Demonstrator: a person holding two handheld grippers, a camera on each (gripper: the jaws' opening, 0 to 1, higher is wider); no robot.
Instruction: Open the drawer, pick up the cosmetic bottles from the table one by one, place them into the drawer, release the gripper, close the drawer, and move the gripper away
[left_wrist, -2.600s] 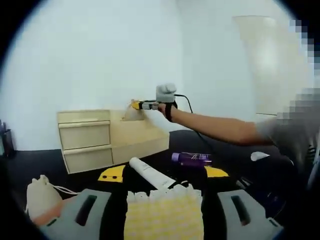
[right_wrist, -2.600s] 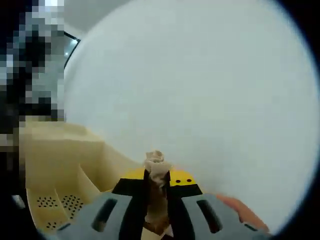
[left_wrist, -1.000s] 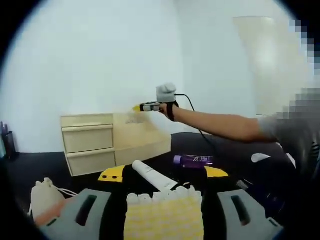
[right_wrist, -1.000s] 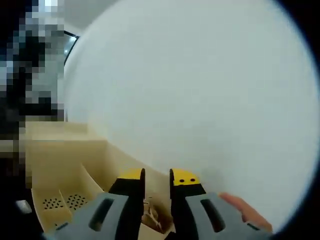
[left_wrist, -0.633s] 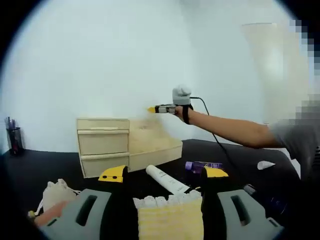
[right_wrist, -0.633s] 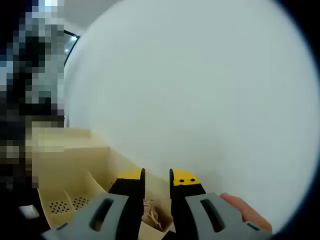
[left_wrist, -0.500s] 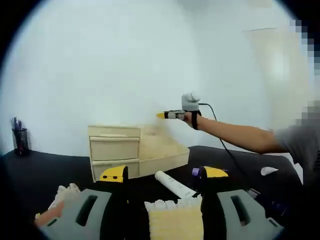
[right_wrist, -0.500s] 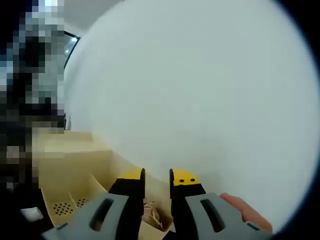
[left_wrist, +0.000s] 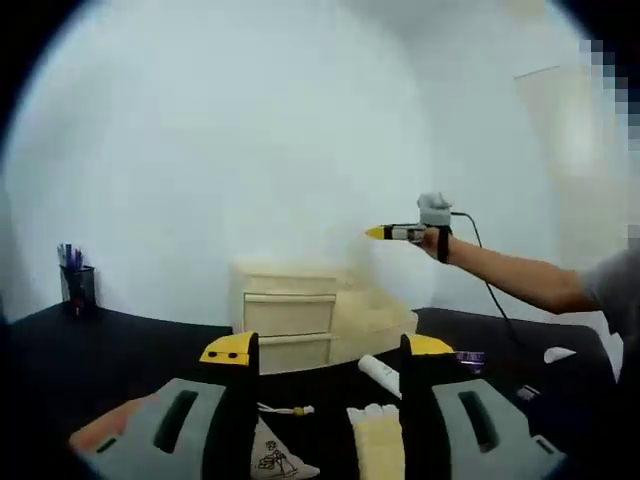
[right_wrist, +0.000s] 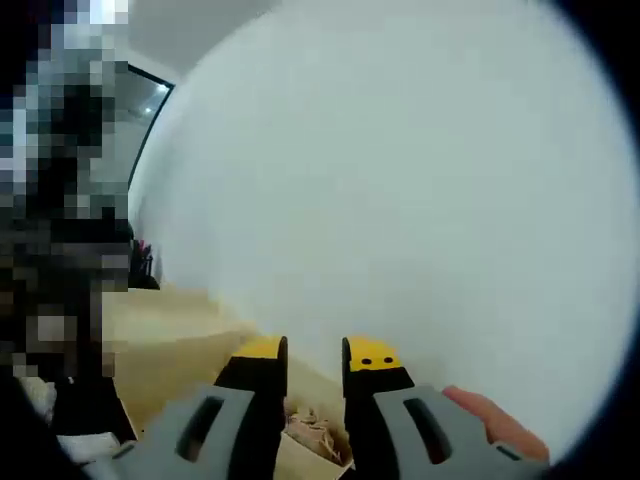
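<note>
My left gripper (left_wrist: 322, 348) is spread wide over the desk (left_wrist: 120, 340), empty. My right gripper (right_wrist: 313, 352) hangs narrowly parted above the wooden drawer unit (left_wrist: 290, 315). A white bottle (left_wrist: 380, 372) lies on the desk.

Your drawer unit (left_wrist: 300, 315) is pale cream wood on a black table (left_wrist: 120, 345). The bottle (left_wrist: 468, 357) is purple, the tube (left_wrist: 380, 372) white, and the cloth (left_wrist: 378, 445) is checked yellow and white.

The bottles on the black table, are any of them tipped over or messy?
Yes. The white tube and the purple bottle both lie on their sides on the table, near the wooden drawer unit. Nothing looks spilled.
</note>
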